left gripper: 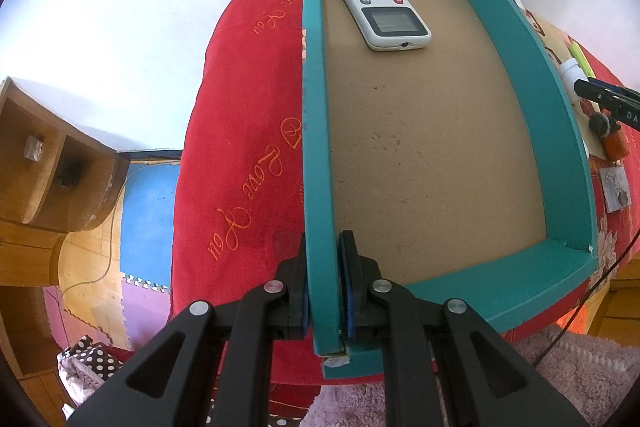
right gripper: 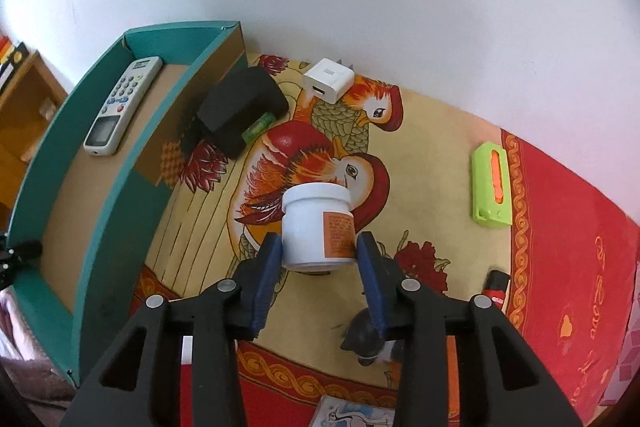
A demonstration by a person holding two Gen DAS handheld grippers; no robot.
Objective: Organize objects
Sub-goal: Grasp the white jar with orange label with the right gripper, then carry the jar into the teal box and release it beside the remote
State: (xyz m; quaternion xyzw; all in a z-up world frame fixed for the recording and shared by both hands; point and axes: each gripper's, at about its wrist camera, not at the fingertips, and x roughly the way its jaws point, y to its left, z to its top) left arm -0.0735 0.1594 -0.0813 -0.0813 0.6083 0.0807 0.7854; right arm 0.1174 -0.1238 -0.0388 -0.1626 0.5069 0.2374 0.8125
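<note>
I'm seeing the left hand-held gripper (left gripper: 323, 283) clamping the near left wall of the teal box (left gripper: 560, 131), one pad inside, one outside. The remote (left gripper: 380, 5) is lying in the box's far corner. The right hand-held gripper (right gripper: 320, 259) is straddling the white jar (right gripper: 318, 227), which is standing upright on the bird-print cloth (right gripper: 432, 155) just beside the box; its left pad looks touching, its right pad a sliver off. I'm also seeing a green case (right gripper: 491, 185), white charger (right gripper: 329, 79) and black pouch (right gripper: 240, 107) lying around it.

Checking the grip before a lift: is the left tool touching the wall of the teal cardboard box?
Touching. In the left wrist view, the left tool has both blue pads pressed against the near side wall of the teal cardboard box.
</note>
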